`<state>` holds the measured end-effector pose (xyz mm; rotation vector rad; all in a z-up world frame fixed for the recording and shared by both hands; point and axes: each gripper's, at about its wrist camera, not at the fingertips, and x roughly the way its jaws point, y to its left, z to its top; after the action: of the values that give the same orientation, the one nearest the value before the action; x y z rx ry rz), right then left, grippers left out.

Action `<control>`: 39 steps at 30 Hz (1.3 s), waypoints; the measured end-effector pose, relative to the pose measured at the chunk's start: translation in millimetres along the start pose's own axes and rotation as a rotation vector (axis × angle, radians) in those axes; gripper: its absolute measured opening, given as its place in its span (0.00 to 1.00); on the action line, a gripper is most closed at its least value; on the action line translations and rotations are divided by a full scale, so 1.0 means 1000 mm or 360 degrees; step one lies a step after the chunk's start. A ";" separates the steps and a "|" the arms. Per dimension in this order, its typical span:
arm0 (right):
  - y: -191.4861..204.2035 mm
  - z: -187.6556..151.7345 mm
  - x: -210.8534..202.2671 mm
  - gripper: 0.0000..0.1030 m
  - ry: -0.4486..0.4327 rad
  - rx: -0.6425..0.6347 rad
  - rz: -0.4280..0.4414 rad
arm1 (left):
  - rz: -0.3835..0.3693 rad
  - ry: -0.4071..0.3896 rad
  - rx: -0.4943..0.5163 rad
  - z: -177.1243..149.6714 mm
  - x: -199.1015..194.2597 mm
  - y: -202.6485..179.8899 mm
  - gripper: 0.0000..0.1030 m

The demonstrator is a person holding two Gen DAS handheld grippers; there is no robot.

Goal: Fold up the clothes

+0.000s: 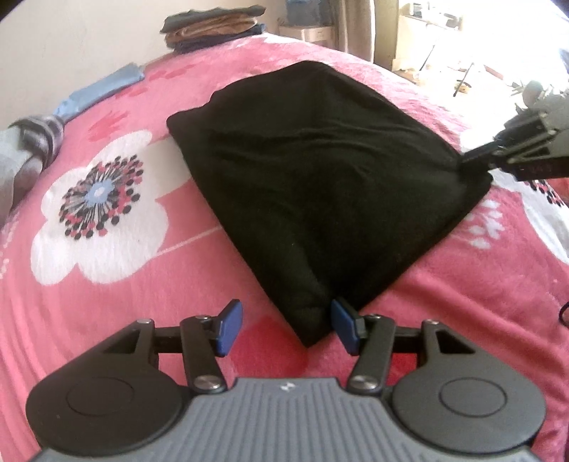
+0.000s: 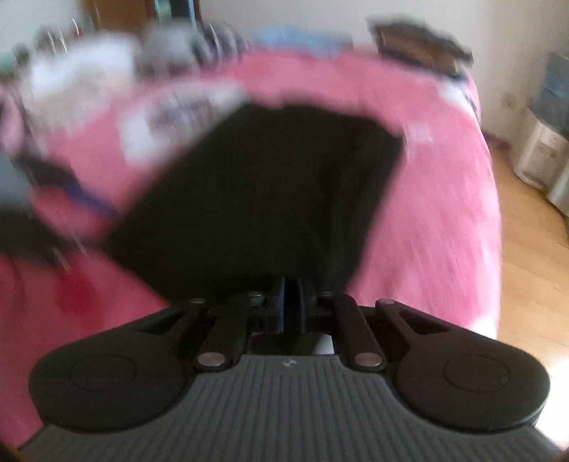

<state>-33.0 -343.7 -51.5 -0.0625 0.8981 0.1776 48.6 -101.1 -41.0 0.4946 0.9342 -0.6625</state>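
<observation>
A black garment [image 1: 320,177] lies folded into a rough rectangle on the pink flowered bedspread [image 1: 106,284]. My left gripper [image 1: 286,328] is open, and the garment's near corner lies between its blue pads without being pinched. At the right edge of the left wrist view, my right gripper [image 1: 473,158] pinches the garment's right corner. The right wrist view is blurred; there my right gripper [image 2: 291,302] is shut on the black garment [image 2: 266,195], whose edge runs into the closed pads.
A stack of folded clothes [image 1: 213,26] sits at the far edge of the bed by the wall. Blue and grey garments [image 1: 71,106] lie at the left. A wooden floor [image 2: 526,266] and a white appliance [image 2: 540,156] are beyond the bed's right side.
</observation>
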 end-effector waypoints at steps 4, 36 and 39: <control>-0.010 -0.002 -0.026 0.06 -0.0007 0.0066 -0.0156 | 0.0047 -0.0027 0.0013 0.000 -0.015 0.005 0.55; -0.037 0.076 0.059 0.03 -0.0074 0.0076 0.0044 | -0.0042 -0.0010 -0.0131 0.004 0.012 0.010 0.65; -0.053 0.081 0.057 0.05 -0.0126 0.0160 0.0025 | -0.0062 -0.0016 -0.0127 0.002 0.012 0.012 0.65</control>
<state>73.6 -377.9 -47.2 0.0447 0.8274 0.1486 64.0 -97.6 -49.0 0.4029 0.9587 -0.6597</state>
